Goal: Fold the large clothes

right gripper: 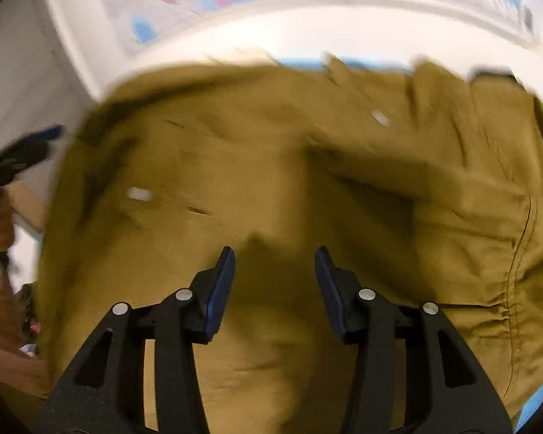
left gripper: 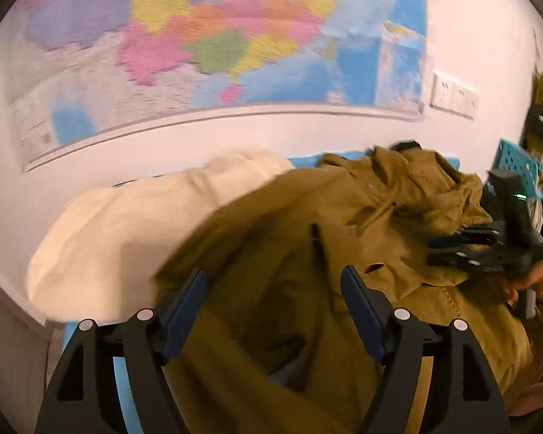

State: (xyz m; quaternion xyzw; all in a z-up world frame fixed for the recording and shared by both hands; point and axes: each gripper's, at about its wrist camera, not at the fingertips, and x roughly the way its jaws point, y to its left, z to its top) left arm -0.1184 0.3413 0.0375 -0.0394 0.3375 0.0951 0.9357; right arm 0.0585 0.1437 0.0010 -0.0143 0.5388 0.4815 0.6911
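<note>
An olive-brown hooded jacket [left gripper: 307, 253] lies rumpled on a blue surface and fills most of the right wrist view [right gripper: 271, 166]. My left gripper [left gripper: 273, 289] is open just above the jacket, with nothing between its blue pads. My right gripper [right gripper: 275, 271] is open over the jacket's middle and holds nothing. It also shows in the left wrist view [left gripper: 452, 249] at the right, held by a hand beside the jacket's hood. Both views are motion-blurred.
A cream garment [left gripper: 126, 224] lies behind the jacket on the left. A white wall with a coloured map [left gripper: 199, 36] stands close behind. A blue crate [left gripper: 517, 166] and hanging things are at the far right. A wall socket [left gripper: 452, 96] sits right of the map.
</note>
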